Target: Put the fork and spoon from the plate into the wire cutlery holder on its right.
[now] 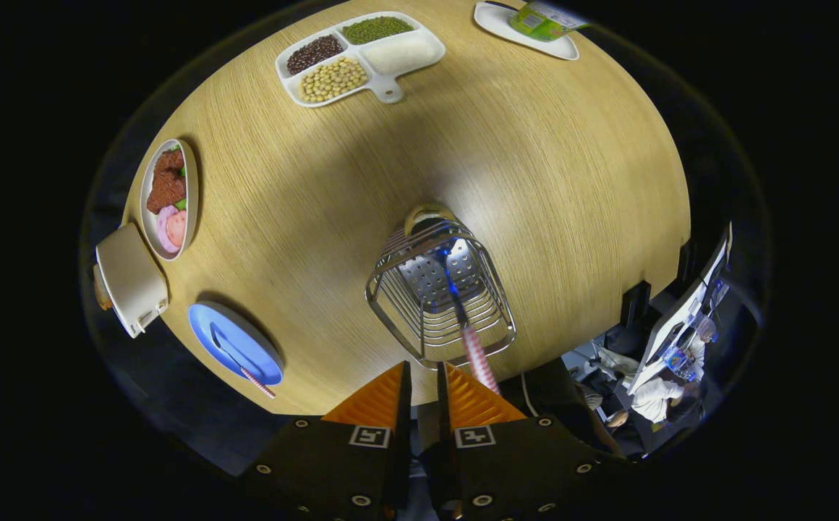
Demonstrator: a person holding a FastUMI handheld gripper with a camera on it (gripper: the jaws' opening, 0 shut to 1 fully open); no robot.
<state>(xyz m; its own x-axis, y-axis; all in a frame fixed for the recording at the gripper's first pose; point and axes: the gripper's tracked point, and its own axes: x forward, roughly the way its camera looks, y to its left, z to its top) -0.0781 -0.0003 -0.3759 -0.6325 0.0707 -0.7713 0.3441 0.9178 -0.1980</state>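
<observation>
One round light-wood table.
One wire metal cutlery holder with a perforated base.
Two pieces of cutlery with red-and-white striped handles: one standing in the holder, blue at its lower end; one lying on the plate; which is fork and which spoon cannot be told.
One round blue plate.
One white four-compartment tray of beans and grains.
One oval white dish of meat and sliced food.
One white plate bearing one green packet.
One beige lidded box.
One gripper, with two orange fingers a narrow gap apart, nothing between them.
</observation>
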